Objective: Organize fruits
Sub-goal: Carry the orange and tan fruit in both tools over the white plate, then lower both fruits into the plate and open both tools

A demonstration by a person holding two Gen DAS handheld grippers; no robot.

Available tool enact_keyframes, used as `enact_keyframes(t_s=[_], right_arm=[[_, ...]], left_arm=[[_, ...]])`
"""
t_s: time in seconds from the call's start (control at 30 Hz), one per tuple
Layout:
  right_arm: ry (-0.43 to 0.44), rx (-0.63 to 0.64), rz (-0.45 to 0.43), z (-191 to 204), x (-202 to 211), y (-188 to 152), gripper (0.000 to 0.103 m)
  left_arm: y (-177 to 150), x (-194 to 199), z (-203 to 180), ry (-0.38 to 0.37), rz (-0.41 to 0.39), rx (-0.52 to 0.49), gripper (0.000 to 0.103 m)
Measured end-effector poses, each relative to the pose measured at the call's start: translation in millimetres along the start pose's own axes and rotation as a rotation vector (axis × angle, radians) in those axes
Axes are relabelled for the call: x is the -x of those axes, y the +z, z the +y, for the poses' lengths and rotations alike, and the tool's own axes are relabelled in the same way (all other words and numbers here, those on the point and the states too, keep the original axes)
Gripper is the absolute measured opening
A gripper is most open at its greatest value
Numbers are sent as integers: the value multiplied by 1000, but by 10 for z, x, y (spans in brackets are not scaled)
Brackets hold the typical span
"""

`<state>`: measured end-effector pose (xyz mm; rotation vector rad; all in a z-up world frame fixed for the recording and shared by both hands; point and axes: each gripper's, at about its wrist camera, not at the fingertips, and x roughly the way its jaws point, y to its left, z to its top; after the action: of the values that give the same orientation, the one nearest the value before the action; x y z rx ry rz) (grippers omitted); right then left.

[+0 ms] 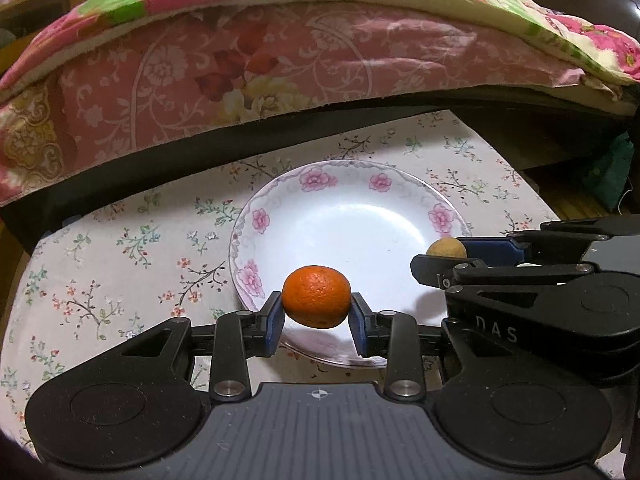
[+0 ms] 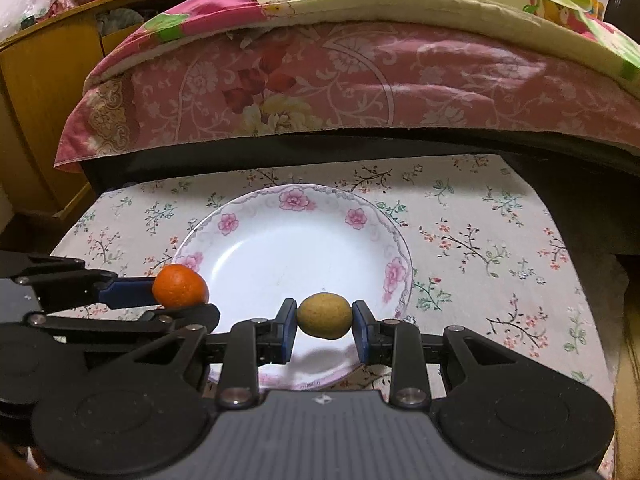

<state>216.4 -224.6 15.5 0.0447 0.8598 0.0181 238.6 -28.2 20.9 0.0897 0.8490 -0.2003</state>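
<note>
An orange tangerine (image 1: 317, 297) hangs above the near rim of a white plate (image 1: 352, 208) with pink flowers, and my left gripper (image 1: 317, 312) is shut on it. In the right wrist view my right gripper (image 2: 324, 320) is shut on a small yellow-brown round fruit (image 2: 325, 315) over the plate's (image 2: 280, 248) near edge. Each gripper shows in the other's view: the right gripper (image 1: 444, 254) with its fruit (image 1: 446, 248) at the right, the left gripper (image 2: 176, 292) with the tangerine (image 2: 180, 285) at the left. Nothing lies in the plate.
The plate sits on a small table under a floral cloth (image 1: 120, 248). Behind it is a bed with a pink flowered quilt (image 1: 280, 64). A wooden cabinet (image 2: 44, 92) stands at the left in the right wrist view. The table's right edge (image 2: 560, 216) drops to dark floor.
</note>
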Motion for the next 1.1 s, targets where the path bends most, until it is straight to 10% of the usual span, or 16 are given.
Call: enact_keyframes(t_s=[1.1], right_arm=[[7, -14, -39, -52, 77, 26, 32]], left_arm=[[36, 119, 46, 39, -24, -3, 51]])
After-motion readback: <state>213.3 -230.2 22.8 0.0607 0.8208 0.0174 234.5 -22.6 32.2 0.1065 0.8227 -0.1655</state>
